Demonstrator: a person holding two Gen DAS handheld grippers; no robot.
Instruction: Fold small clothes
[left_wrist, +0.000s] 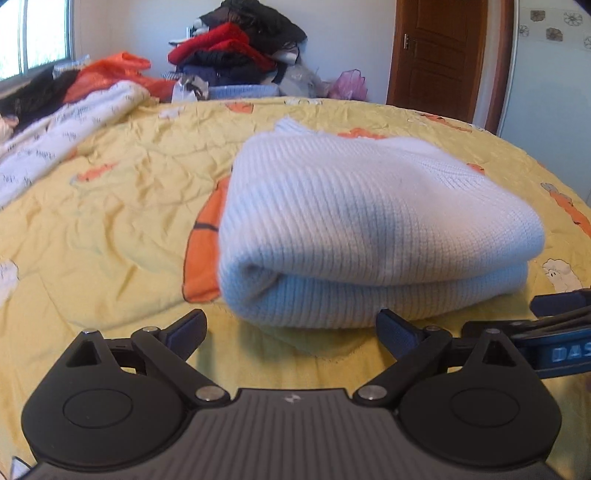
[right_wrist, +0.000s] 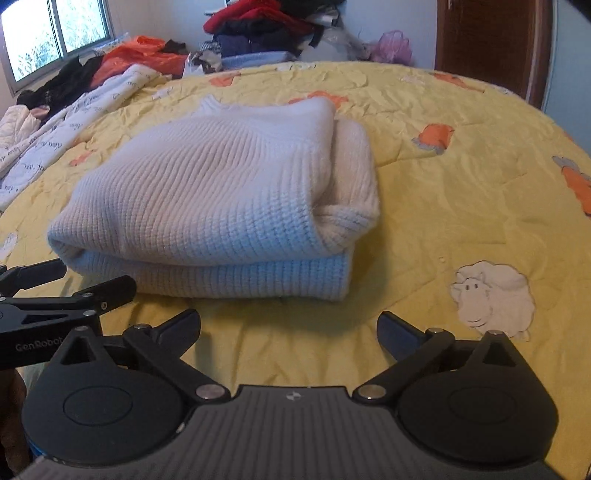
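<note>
1. A white ribbed knit sweater (left_wrist: 369, 229) is seen folded into a thick bundle on the yellow quilt (left_wrist: 110, 206), just beyond both grippers and next to an orange basketball print (left_wrist: 201, 251).
2. The left gripper (left_wrist: 291, 328) is held with its jaws spread wide; nothing is gripped, and the sweater's near folded edge lies just ahead of the fingertips.
3. The right gripper (right_wrist: 288, 328) is likewise spread wide and empty, with only bare quilt between the fingers and the sweater's near right corner slightly ahead and to the left.
4. The fold is judged nearly finished. If a tidy result is wanted, the protruding cuff roll (right_wrist: 351, 218) at the bundle's right side should be tucked or pressed flat, without the layers being dragged apart.
5. Both grippers are angled downward toward the quilt, low and side by side, with the right one's fingers visible beside the sheep print (right_wrist: 491, 299).
</note>
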